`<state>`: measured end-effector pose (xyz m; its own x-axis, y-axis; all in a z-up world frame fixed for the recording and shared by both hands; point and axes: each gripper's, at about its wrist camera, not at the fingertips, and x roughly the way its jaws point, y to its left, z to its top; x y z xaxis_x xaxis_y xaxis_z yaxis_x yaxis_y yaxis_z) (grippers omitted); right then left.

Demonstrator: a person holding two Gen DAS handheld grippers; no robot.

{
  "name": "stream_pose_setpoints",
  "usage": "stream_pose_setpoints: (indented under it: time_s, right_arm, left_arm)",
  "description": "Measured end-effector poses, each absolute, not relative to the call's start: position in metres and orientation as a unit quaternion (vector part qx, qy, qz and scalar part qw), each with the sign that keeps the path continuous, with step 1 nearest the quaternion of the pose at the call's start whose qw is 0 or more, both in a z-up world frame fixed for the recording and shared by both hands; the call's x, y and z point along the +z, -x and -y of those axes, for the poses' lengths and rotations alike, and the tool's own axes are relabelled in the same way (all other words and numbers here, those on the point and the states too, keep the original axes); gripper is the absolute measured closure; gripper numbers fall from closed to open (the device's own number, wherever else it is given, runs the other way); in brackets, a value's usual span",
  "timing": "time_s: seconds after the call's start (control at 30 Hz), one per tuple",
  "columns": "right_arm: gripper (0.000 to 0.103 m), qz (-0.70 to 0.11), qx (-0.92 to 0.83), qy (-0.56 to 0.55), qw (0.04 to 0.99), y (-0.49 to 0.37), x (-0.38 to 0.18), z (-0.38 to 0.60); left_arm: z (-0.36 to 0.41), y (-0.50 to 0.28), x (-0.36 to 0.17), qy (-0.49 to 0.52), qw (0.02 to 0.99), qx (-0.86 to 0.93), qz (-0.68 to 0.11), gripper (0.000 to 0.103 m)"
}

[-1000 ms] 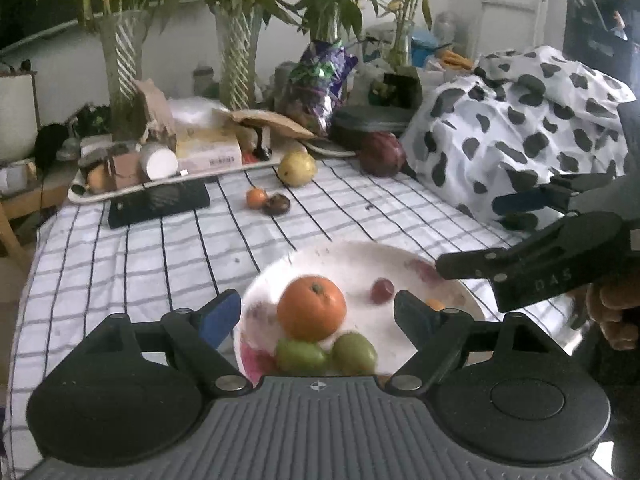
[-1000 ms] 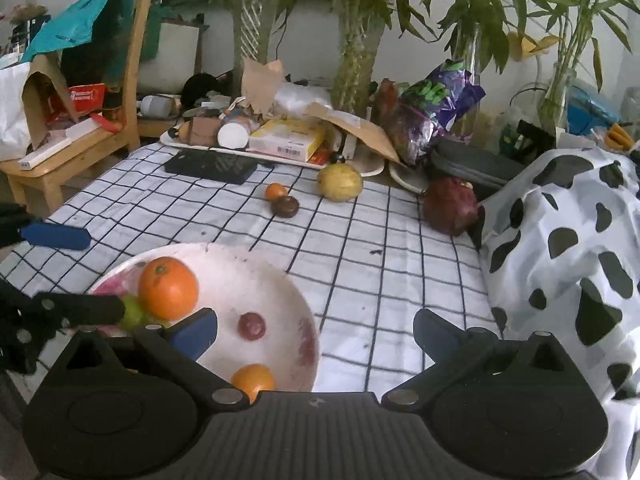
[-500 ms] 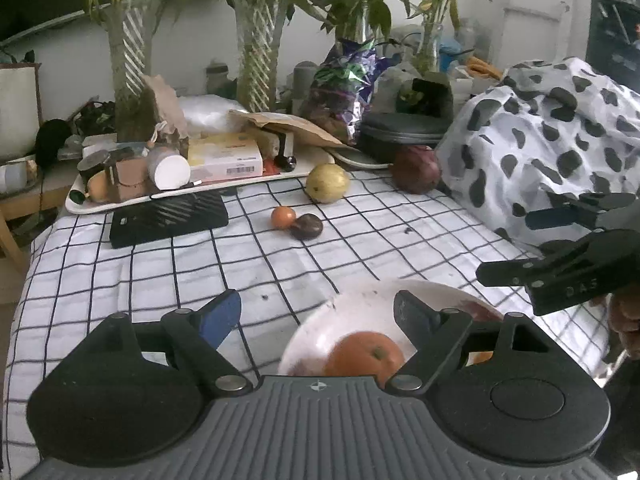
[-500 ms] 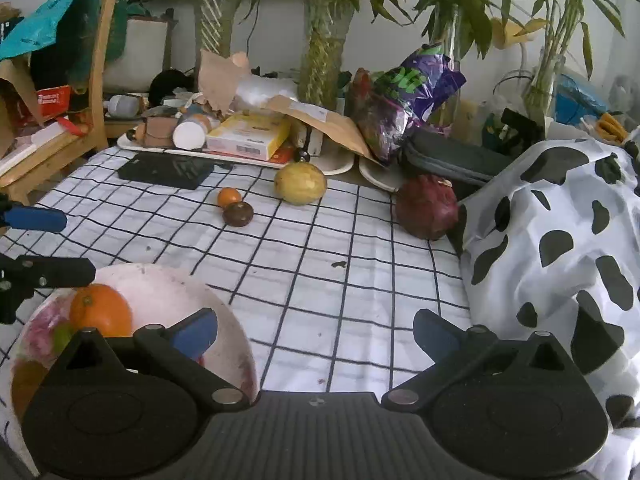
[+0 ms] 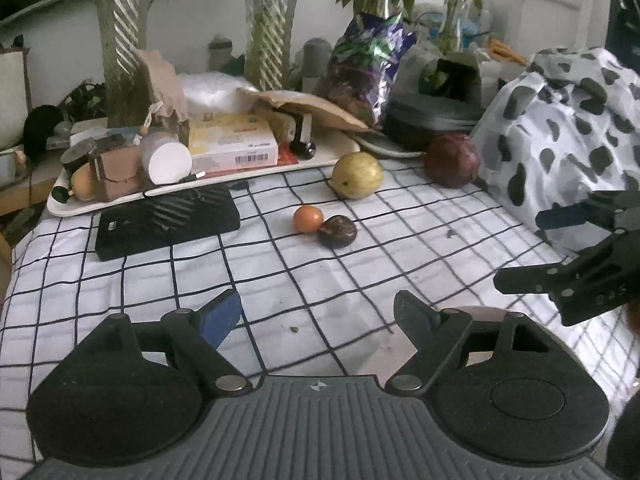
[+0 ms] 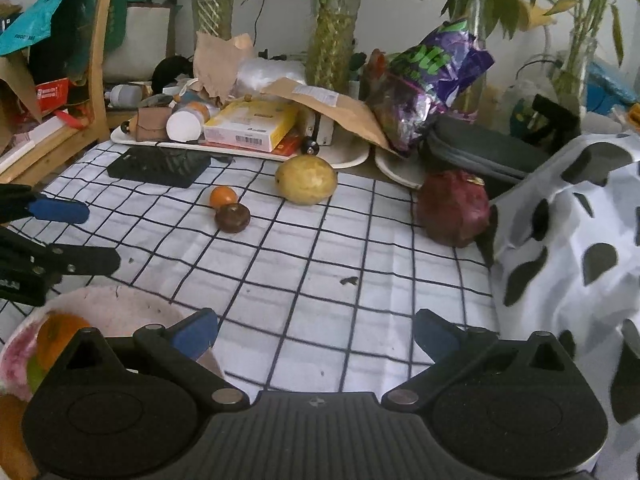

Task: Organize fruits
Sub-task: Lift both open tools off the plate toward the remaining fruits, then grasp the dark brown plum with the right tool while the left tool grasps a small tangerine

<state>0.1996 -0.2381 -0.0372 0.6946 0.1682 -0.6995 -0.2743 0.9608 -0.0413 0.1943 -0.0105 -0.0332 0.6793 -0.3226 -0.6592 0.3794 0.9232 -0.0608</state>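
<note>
Landmark: the small orange fruit [image 5: 308, 219] out on the checked tablecloth [image 5: 360, 272].

Touching it on its near-right side is a small dark brown fruit [image 5: 337, 231]. Behind and right of it lies a yellow-green fruit [image 5: 357, 175], not touching. Farther right again, well apart, a big dark red fruit [image 5: 452, 160] sits beside the cow-spotted cloth [image 5: 560, 144]. To the left of the orange fruit lies a flat black box [image 5: 168, 220], and behind that a white tray [image 5: 80, 206] crowded w/ a yellow carton [image 5: 234, 144], a white-capped jar [image 5: 166, 160] and other bits.

Left gripper [image 5: 318, 316] is well nearer the camera than the orange fruit, hovering over bare cloth, jaws spread wide w/ nothing between them. Right gripper [image 6: 316, 332] is also on the near side and to the right of it, released too, jaws wide apart and empty; in the left wrist view it pokes in from the right edge.

The pale plate [image 6: 116, 308] sits near-left in the right wrist view, well apart from the orange fruit, mostly hidden behind the right gripper's body. On it an orange [image 6: 60, 332] shows, plus something green [image 6: 34, 372] beside it, prob. another fruit, but too blurred to tell. In the left wrist view only the plate's rim peeks past the gripper's right finger.
</note>
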Motion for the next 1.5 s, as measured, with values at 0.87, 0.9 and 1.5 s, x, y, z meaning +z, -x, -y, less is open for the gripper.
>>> stream_pose_setpoints:
  time_s: [0.87, 0.9, 1.5]
  right_arm:
    - [0.025, -0.396, 0.239, 0.079, 0.883, -0.302, -0.07, 0.181]
    - [0.029, -0.396, 0.244, 0.079, 0.882, -0.304, -0.071, 0.178]
    - [0.067, -0.38, 0.261, 0.097, 0.882, -0.317, -0.074, 0.158]
  left_arm:
    - [-0.014, -0.264, -0.052, -0.038, 0.913, -0.168, -0.369, 0.02]
    - [-0.014, -0.264, -0.052, -0.039, 0.913, -0.17, -0.368, 0.02]
    - [-0.01, -0.259, -0.051, -0.048, 0.912, -0.196, -0.356, 0.02]
